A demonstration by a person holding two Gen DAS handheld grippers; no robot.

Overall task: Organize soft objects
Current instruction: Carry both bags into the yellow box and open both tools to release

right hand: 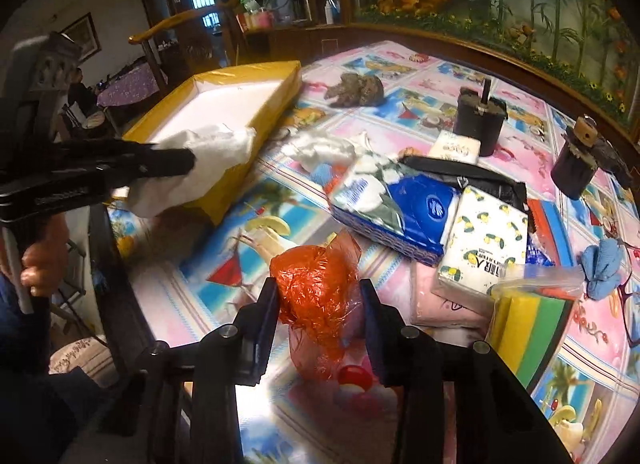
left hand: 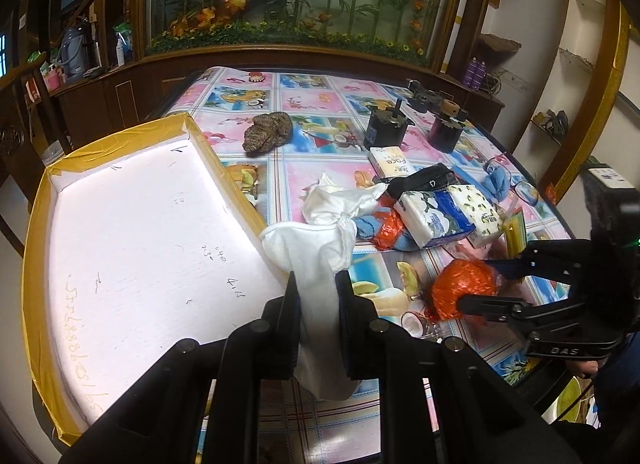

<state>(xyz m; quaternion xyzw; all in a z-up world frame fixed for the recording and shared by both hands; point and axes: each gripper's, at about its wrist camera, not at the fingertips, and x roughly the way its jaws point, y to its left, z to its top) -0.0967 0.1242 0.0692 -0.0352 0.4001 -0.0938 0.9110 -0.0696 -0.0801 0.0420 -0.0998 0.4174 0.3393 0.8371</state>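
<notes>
My left gripper point(left hand: 317, 284) is shut on a white cloth bag point(left hand: 316, 260) and holds it at the near right edge of the yellow-rimmed white foam tray point(left hand: 132, 224). The cloth also shows in the right wrist view point(right hand: 208, 160), draped on the tray's rim point(right hand: 256, 108). My right gripper point(right hand: 320, 296) is shut on a crumpled orange plastic bag point(right hand: 316, 288), just above the table; it also shows in the left wrist view point(left hand: 464, 288). A second white cloth point(left hand: 336, 200) lies on the table beyond.
A pile sits mid-table: tissue packs point(right hand: 400, 208), a lemon-print pack point(right hand: 484, 248), a black pouch point(right hand: 460, 176), colored sponges point(right hand: 532, 316), a blue cloth point(right hand: 600, 268). A brown knitted item point(left hand: 266, 132) and two dark motors point(left hand: 386, 128) stand farther back.
</notes>
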